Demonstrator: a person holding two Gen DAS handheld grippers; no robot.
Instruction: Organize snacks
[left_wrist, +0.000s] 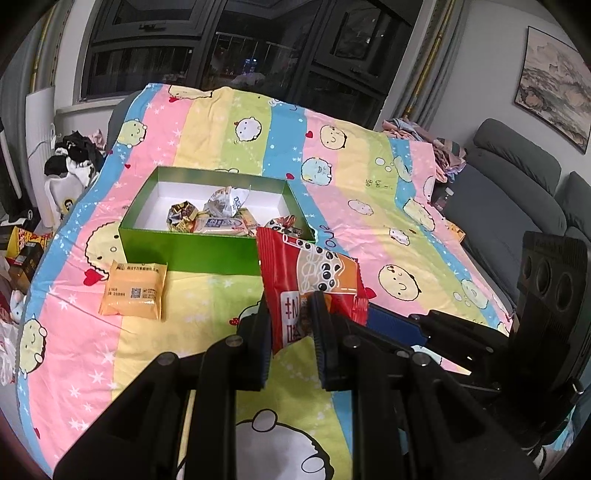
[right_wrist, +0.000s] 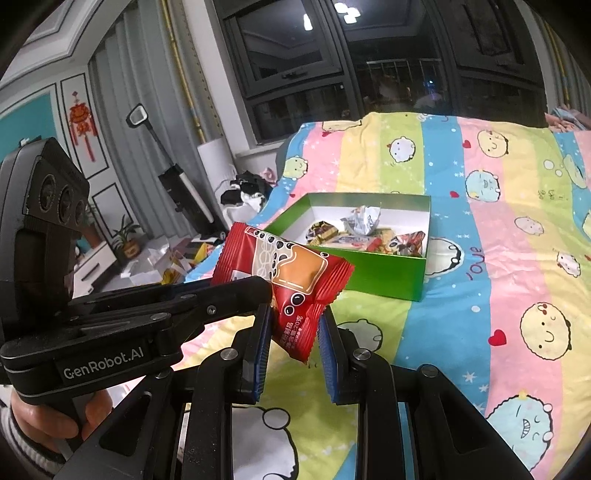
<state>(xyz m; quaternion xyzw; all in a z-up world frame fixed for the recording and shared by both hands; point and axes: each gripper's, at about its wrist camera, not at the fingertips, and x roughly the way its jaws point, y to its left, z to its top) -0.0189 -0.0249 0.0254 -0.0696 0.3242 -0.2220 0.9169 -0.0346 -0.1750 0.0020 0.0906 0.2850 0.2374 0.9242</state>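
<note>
A red snack packet (left_wrist: 310, 280) with black dots is held above the striped bedspread. My left gripper (left_wrist: 290, 314) is shut on its lower end. In the right wrist view the same packet (right_wrist: 291, 280) hangs between my right gripper's (right_wrist: 295, 325) blue pads (right_wrist: 258, 354), which stand a little apart from it; the left gripper's finger (right_wrist: 221, 295) clamps it from the left. A green box (left_wrist: 184, 251) with a white inside holds several wrapped snacks (left_wrist: 221, 214); it also shows in the right wrist view (right_wrist: 384, 273). An orange packet (left_wrist: 133, 291) lies flat before the box.
The cartoon bedspread (left_wrist: 207, 122) covers the whole work surface. A grey sofa (left_wrist: 517, 177) stands to the right. Clothes and boxes (left_wrist: 74, 158) pile on the floor at the left. A vacuum (right_wrist: 177, 184) leans against the wall by the window.
</note>
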